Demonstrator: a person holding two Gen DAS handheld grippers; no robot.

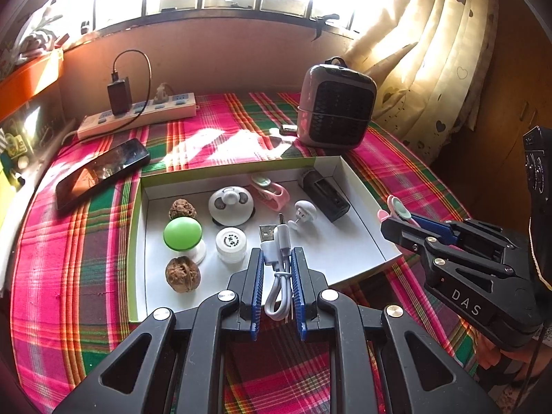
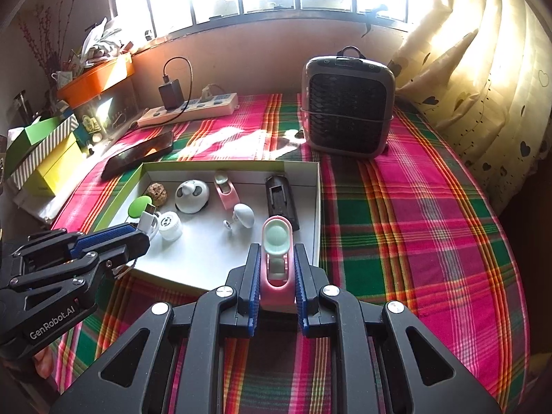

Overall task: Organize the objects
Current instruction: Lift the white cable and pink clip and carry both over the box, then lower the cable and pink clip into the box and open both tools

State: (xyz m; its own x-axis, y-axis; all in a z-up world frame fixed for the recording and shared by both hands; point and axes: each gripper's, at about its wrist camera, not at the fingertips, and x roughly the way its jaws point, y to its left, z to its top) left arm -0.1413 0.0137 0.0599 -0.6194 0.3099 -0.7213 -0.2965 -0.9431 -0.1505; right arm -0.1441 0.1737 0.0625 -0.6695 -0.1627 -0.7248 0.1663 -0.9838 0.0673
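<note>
Two hand-held black tongs with blue pads hover over a shallow white box (image 1: pixel 365 227) that sits on a surface covered with a pink and green plaid cloth (image 2: pixel 414 214). The left tongs (image 1: pixel 278 269) are clenched on a coiled white USB cable (image 1: pixel 277 276), its plug ends poking forward above the near middle of the box. The right tongs (image 2: pixel 277 269) are clenched on a small pink clip-like gadget with a pale green round pad (image 2: pixel 277 241), held just over the box's near right corner. Already lying in the box are two walnuts (image 1: pixel 183 273), a green-topped knob (image 1: pixel 183 234), a white cap (image 1: pixel 231 241), a round white panda-faced piece (image 1: pixel 230 205), a second pink gadget (image 1: pixel 272 191), a small white mushroom-shaped item (image 1: pixel 303 212) and a black rectangular case (image 1: pixel 326 196). Outside the box stand a grey heater (image 2: pixel 348 107), a dark phone (image 1: pixel 100 172) and a power strip (image 1: pixel 138 117). This looks like the carrying step, with both items on their way in. The next move would be to lower each one onto bare box floor, the cable into the free near strip, the gadget toward the right side, then release without knocking the neighbours.
</note>
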